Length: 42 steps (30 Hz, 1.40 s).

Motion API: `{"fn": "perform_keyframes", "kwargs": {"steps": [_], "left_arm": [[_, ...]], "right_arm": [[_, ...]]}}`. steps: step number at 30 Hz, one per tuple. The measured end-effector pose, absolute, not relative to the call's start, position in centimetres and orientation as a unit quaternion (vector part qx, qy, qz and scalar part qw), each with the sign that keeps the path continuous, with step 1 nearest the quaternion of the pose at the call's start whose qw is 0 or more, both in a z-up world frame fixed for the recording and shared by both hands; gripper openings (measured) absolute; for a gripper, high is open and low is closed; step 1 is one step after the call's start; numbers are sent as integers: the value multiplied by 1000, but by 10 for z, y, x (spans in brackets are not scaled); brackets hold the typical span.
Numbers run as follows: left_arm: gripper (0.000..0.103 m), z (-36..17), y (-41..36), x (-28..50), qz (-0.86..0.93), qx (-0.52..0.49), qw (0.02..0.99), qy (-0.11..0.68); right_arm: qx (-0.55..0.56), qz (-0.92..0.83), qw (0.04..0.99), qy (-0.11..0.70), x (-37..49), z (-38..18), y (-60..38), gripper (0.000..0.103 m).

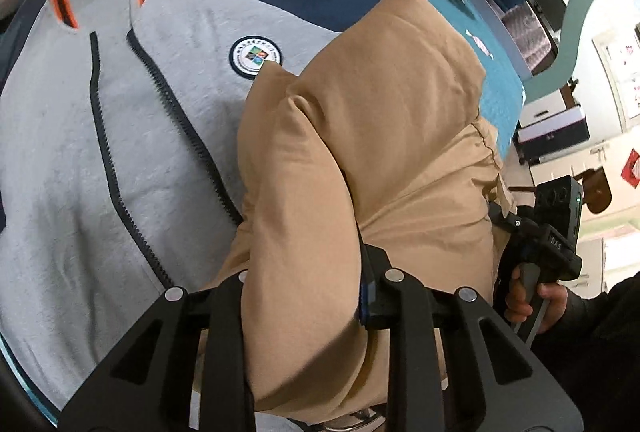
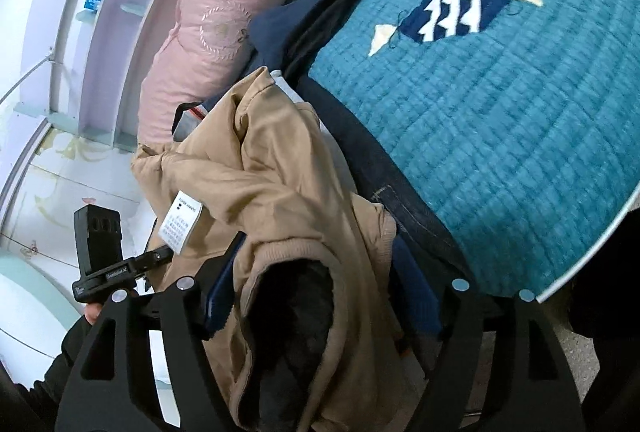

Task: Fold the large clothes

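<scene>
A tan jacket (image 1: pixel 360 159) hangs bunched between my two grippers, above a grey zip jacket (image 1: pixel 100 135) with a round badge and orange-striped collar spread on the bed. My left gripper (image 1: pixel 308 288) is shut on a thick fold of the tan jacket. My right gripper (image 2: pixel 316 296) is shut on the tan jacket's (image 2: pixel 272 167) ribbed hem, whose dark lining shows; a white care label (image 2: pixel 180 220) hangs from it. The right gripper's body also shows in the left wrist view (image 1: pixel 552 232), and the left one's body in the right wrist view (image 2: pixel 104 248).
A teal quilted bedspread (image 2: pixel 500 111) with a fish patch covers the bed. A pink pillow (image 2: pixel 224 15) lies at its head beside dark blue clothing (image 2: pixel 320 11). A dark denim garment (image 2: pixel 392 167) lies along the quilt. White shelving (image 2: pixel 80 31) stands to the left.
</scene>
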<state>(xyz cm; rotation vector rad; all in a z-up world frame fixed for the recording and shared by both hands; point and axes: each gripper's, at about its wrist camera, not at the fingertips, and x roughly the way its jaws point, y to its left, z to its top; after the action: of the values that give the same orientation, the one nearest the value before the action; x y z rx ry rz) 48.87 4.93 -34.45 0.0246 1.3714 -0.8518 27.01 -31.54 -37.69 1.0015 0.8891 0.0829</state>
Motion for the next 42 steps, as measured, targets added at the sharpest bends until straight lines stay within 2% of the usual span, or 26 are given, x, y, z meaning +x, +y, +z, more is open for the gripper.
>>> {"fn": "perform_keyframes", "kwargs": {"steps": [7,9,12,13,14,17,27,34,42], "left_arm": [[25,-347,54,492,-377,7,691,617],[25,-350,52,493,-376,1,690,619],[26,-352,55,492,-373,-9,691,619],[26,-353,54,493,-372,-12,692,619],[26,-353,54,492,-369,-14,694,618],[26,-347,53,489,-366,-23,702,611],[25,-293,1,482,-423,-47,711,559],[26,-262,-154,503,-507,-6,685,522],[26,-268,-346,526,-563,51,640,520]], "right_arm": [[460,35,780,422,286,-385,-319,72],[478,50,765,428,291,-390,-317,70],[488,75,759,425,295,-389,-312,51],[488,85,761,420,295,-387,-311,36],[481,89,765,419,295,-384,-310,29],[447,90,792,406,296,-366,-306,20],[488,93,795,348,282,-326,-362,18],[509,29,809,293,253,-291,-466,18],[529,-77,805,256,226,-301,-571,18]]}}
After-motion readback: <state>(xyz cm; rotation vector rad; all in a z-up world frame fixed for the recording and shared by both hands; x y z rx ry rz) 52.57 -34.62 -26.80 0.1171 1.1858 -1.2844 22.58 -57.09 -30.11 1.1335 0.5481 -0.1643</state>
